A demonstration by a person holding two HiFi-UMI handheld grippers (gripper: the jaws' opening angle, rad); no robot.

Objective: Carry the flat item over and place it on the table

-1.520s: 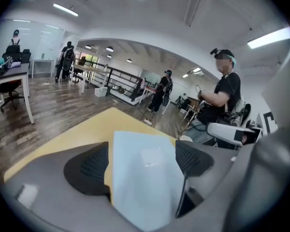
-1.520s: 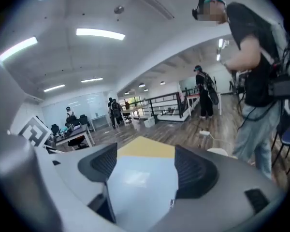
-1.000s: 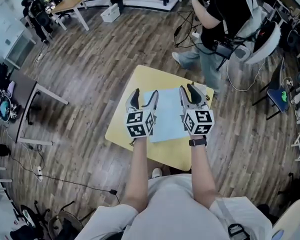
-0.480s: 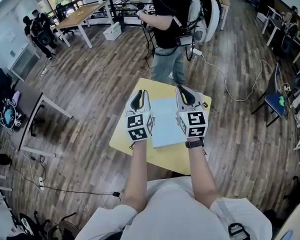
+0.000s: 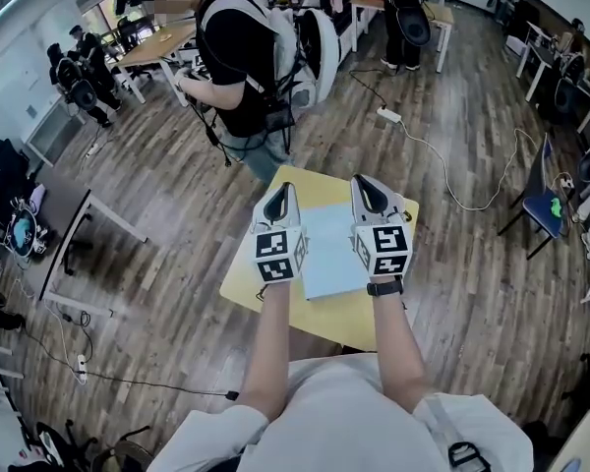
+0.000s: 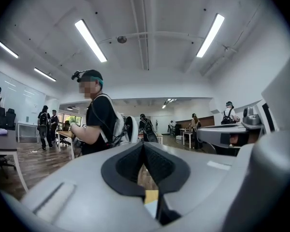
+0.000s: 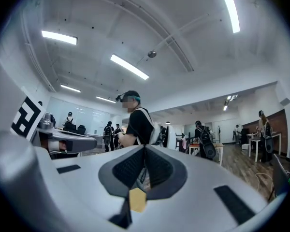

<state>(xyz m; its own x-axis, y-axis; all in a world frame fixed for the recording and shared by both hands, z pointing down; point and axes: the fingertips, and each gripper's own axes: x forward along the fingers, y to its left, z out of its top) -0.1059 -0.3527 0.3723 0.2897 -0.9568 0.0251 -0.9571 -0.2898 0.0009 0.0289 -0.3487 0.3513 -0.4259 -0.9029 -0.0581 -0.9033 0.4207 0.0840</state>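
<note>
The flat item [image 5: 330, 246], a pale blue sheet, lies on the small yellow table [image 5: 326, 315] in the head view. My left gripper [image 5: 280, 197] hovers over the sheet's left edge and my right gripper [image 5: 365, 187] over its right edge. Both point away from me, level with the room. In the left gripper view the left gripper [image 6: 144, 148] has its jaws shut with nothing between them. The right gripper [image 7: 145, 151] looks the same in its own view, pads together and empty. A sliver of yellow table shows under each pair of jaws.
A person [image 5: 238, 62] in a black shirt with a white backpack stands just beyond the table's far left corner. A cable [image 5: 441, 167] trails over the wooden floor at right. A dark desk [image 5: 49, 209] stands at left, with chairs and more desks along the walls.
Both grippers' jaws have closed from open to shut above the sheet. The person beyond the table has walked from the right side to the left.
</note>
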